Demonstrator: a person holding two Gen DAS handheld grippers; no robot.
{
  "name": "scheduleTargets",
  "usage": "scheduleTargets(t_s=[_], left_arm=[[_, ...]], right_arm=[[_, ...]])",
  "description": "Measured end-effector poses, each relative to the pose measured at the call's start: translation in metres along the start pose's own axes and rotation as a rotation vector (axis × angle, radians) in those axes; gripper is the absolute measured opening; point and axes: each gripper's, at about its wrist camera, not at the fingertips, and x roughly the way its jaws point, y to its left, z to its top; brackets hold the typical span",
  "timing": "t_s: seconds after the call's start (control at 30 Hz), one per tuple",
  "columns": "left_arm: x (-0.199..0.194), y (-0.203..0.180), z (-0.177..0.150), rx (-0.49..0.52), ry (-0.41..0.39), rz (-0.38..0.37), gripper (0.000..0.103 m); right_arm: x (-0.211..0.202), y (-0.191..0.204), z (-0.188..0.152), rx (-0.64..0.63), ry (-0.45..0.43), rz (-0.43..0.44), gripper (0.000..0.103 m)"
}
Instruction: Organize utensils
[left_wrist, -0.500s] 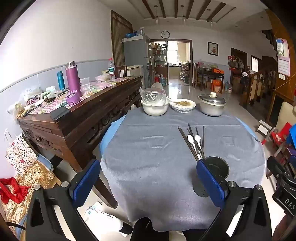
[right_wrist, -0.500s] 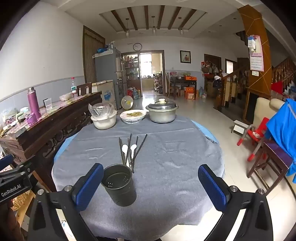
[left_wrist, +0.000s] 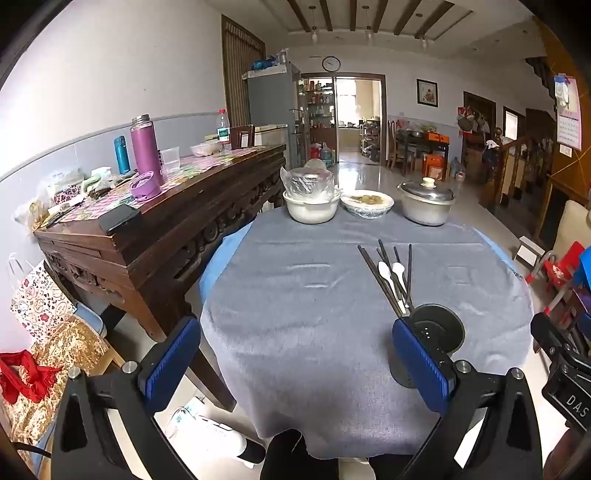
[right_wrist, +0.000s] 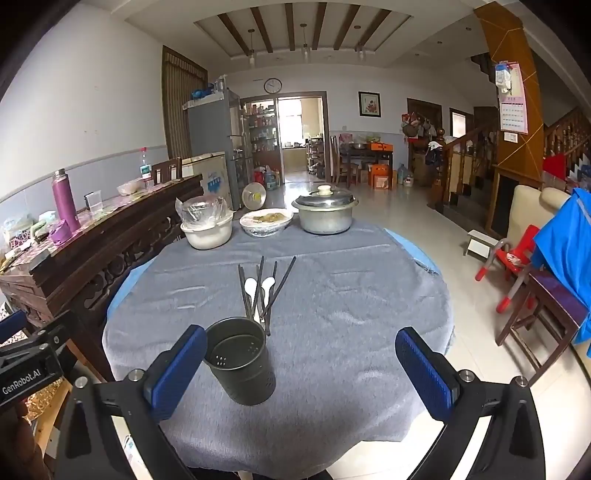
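I looked into a long white-walled room with a grey dado, dark wooden ceiling beams (right_wrist: 258, 29) and a glossy pale tiled floor (right_wrist: 391, 218). A carved dark wooden sideboard (left_wrist: 192, 221) stood along the left wall — daylight came through the far doorway (right_wrist: 301, 136), beside a grey refrigerator (left_wrist: 271, 110). A wooden staircase (right_wrist: 476, 162) rose at right.

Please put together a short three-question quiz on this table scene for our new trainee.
1. True or false: the dark utensil holder already has chopsticks standing in it.
2. How many white spoons lie among the black chopsticks?
3. Which item stands at the far edge of the grey tablecloth? A) lidded metal pot B) kettle C) frying pan

Key
1. False: it looks empty, and the utensils lie on the cloth behind it.
2. Two.
3. A. Both the left gripper and the right gripper are open and hold nothing.
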Motion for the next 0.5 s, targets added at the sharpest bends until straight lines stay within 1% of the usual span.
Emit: scheduleTargets(t_s=[0.13,0.5], left_arm=[[-0.0021,-0.0016,-0.0045,0.009,-0.005,0.005,0.103],[0.0044,-0.0016,-0.0087,0.020,0.023,0.018,0.103]], right_arm=[[0.0015,0.0006,-0.0017,-0.009,0.004,-0.002,0.103],[0.0077,0.0008,-0.0035,0.002,0.019,-0.006,0.103]])
